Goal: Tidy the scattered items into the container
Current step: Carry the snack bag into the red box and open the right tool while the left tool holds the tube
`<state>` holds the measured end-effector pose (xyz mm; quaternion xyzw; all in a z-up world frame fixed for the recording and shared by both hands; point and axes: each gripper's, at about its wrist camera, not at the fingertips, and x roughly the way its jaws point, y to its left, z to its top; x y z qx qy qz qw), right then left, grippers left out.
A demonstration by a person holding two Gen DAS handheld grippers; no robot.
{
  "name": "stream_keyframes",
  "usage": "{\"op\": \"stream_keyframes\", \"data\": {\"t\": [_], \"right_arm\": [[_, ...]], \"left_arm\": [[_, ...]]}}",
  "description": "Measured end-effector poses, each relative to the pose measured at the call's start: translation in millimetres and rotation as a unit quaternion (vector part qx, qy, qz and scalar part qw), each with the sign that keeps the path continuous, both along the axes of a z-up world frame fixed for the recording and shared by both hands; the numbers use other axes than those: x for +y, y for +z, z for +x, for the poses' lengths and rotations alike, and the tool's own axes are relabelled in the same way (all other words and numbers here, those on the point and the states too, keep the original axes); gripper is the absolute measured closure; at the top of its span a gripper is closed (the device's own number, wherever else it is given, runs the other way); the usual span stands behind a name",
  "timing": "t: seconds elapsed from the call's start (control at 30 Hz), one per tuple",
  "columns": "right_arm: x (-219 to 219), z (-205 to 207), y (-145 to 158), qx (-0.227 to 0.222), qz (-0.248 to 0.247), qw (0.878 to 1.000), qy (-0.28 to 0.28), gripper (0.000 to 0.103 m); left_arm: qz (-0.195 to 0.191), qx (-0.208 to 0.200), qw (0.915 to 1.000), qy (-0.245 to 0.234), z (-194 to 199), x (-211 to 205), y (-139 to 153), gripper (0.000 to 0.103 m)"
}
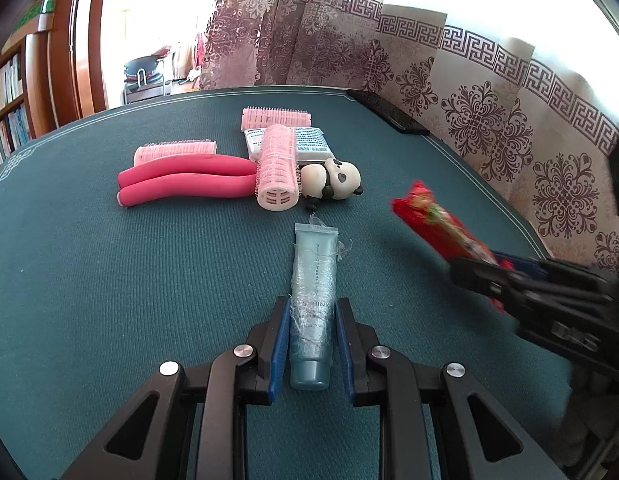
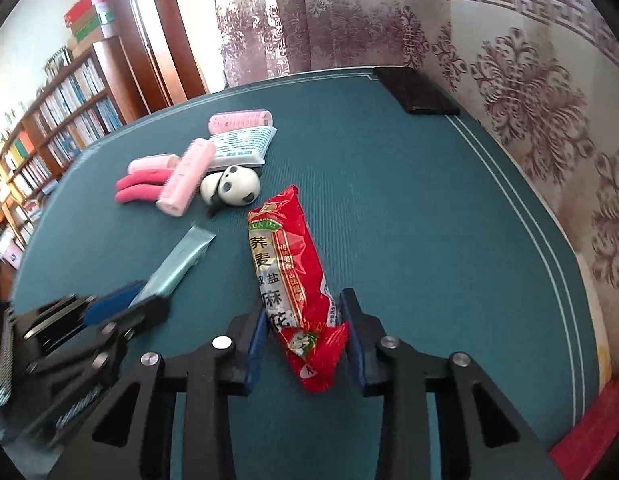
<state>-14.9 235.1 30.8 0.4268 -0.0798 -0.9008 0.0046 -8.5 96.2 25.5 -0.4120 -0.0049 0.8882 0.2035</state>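
A pale blue tube (image 1: 313, 264) lies lengthwise on the green table (image 1: 109, 280), cap toward the camera, and my left gripper (image 1: 312, 304) is shut on its lower half. In the right wrist view the same tube (image 2: 181, 260) sticks out of the left gripper (image 2: 133, 300). My right gripper (image 2: 305, 304) is shut on the bottom end of a red snack packet (image 2: 285, 256) with printed characters. From the left wrist view that packet (image 1: 433, 220) hangs tilted above the table in the right gripper (image 1: 485, 268), blurred.
Farther back lie pink foam curlers (image 1: 185, 184), pink hair rollers (image 1: 277, 168), a white sachet (image 1: 309, 142) and a panda figure (image 1: 333, 180). A flat black slab (image 2: 415, 90) sits at the far edge by the curtain. A red edge (image 2: 589, 432) shows at the near right.
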Motion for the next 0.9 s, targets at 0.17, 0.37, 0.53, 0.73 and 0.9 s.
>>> {"op": "stream_keyframes", "data": {"t": [0.17, 0.37, 0.53, 0.73, 0.9], "right_arm": [[-0.9, 33.4, 19.0, 0.019, -0.007, 1.0, 0.002, 0.066], [3.8, 61.1, 33.0, 0.032, -0.009, 0.999, -0.003, 0.066], [14.6, 87.4, 43.6, 0.042, -0.011, 0.999, -0.018, 0.066], [34.5, 124.3, 58.9, 0.059, -0.01, 0.997, -0.044, 0.066], [55.1, 157.6, 69.3, 0.071, -0.002, 0.995, -0.074, 0.066]], "left_arm": [[-0.001, 0.001, 1.0, 0.0, 0.3, 0.1, 0.2, 0.079], [-0.008, 0.007, 0.9999, 0.005, 4.3, 1.8, 1.6, 0.079], [0.003, 0.006, 1.0, 0.004, 8.6, -0.1, 3.3, 0.079], [0.022, 0.011, 0.9997, -0.009, 16.9, 4.1, 12.3, 0.079], [0.021, 0.02, 0.9995, -0.011, 22.8, 7.6, 18.7, 0.079]]}}
